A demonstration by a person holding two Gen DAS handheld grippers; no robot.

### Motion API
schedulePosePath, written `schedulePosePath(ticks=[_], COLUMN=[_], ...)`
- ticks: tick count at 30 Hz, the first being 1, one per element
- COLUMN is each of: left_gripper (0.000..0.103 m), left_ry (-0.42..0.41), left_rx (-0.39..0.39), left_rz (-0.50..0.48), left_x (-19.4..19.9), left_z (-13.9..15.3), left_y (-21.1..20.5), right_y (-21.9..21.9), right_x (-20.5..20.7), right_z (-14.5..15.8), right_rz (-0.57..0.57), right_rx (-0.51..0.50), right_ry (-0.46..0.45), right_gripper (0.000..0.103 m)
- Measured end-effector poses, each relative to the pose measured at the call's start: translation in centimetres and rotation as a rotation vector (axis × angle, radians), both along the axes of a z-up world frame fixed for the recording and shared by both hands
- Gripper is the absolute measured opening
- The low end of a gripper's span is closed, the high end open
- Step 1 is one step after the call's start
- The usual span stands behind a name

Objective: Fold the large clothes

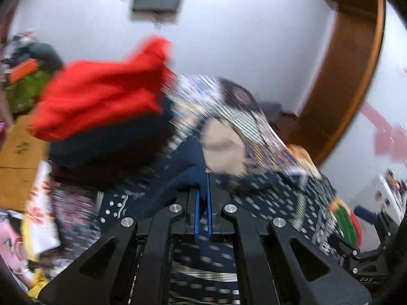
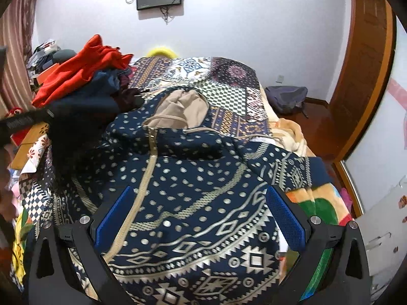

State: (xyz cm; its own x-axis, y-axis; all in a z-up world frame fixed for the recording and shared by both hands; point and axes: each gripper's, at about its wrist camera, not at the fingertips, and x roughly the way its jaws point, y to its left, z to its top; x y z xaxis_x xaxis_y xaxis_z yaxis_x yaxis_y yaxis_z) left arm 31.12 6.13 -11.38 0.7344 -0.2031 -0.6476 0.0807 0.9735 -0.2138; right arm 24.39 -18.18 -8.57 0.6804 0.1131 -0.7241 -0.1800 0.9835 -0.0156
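A navy hooded jacket (image 2: 193, 183) with a pale geometric pattern lies front up on the bed. Its zip is closed and its beige-lined hood (image 2: 178, 106) points away from me. My right gripper (image 2: 201, 216) hovers open over the jacket's lower body, its blue pads (image 2: 285, 216) wide apart and holding nothing. The left wrist view is smeared by motion. There my left gripper (image 1: 202, 203) is shut on a fold of the jacket's plain navy cloth (image 1: 183, 178), lifted above the patterned body (image 1: 267, 203). The left tool's black body (image 2: 23, 123) shows blurred at the left edge.
A pile of clothes topped by a red garment (image 2: 84, 68) (image 1: 101, 96) sits at the bed's far left. A patchwork bedspread (image 2: 229, 94) and a colourful blanket (image 2: 325, 198) cover the bed. A wooden door frame (image 2: 366, 76) stands right, with a backpack (image 2: 285, 99) on the floor.
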Motion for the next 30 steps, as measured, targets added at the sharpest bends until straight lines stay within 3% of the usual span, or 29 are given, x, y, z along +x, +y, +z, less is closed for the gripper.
schedulePosePath(ticks=[4, 10, 12, 13, 15, 17, 23, 27, 30], left_gripper=[0.003, 0.003, 0.011, 0.014, 0.034, 0.044, 0.055, 0.056, 0.057], left_ry=[0.138, 0.336, 0.366, 0.363, 0.336, 0.305, 0.240, 0.227, 0.236], left_rx=[0.010, -0.001, 0.002, 0.006, 0.024, 0.030, 0.032, -0.009, 0.033], left_rz=[-0.114, -0.202, -0.223, -0.229, -0.220, -0.194, -0.057, 0.018, 0.070], left_x=[1.7, 1.6, 1.0, 0.7, -0.2, -1.0, -1.6, -2.2, -2.0], left_z=[-4.5, -10.2, -10.8, -10.7, -10.0, -9.1, -6.6, -6.3, -7.1], left_y=[-4.4, -6.5, -6.5, -6.2, -5.4, -4.0, 1.9, 5.8, 8.0], right_y=[-1.2, -1.8, -1.5, -1.3, -0.8, 0.1, 3.9, 7.8, 11.0], right_x=[0.1, 0.7, 1.0, 1.0, 1.3, 1.7, 3.2, 4.6, 5.4], right_z=[-0.3, -0.9, -1.1, -1.1, -1.2, -1.2, -0.9, -1.6, -2.7], right_rz=[-0.024, -0.035, -0.032, -0.029, -0.015, 0.011, 0.129, 0.241, 0.347], right_rx=[-0.011, -0.028, -0.032, -0.033, -0.034, -0.039, -0.054, -0.088, -0.105], right_ry=[0.013, 0.033, 0.040, 0.042, 0.047, 0.048, 0.050, 0.077, 0.127], right_gripper=[0.103, 0.103, 0.103, 0.103, 0.103, 0.103, 0.103, 0.103, 0.103])
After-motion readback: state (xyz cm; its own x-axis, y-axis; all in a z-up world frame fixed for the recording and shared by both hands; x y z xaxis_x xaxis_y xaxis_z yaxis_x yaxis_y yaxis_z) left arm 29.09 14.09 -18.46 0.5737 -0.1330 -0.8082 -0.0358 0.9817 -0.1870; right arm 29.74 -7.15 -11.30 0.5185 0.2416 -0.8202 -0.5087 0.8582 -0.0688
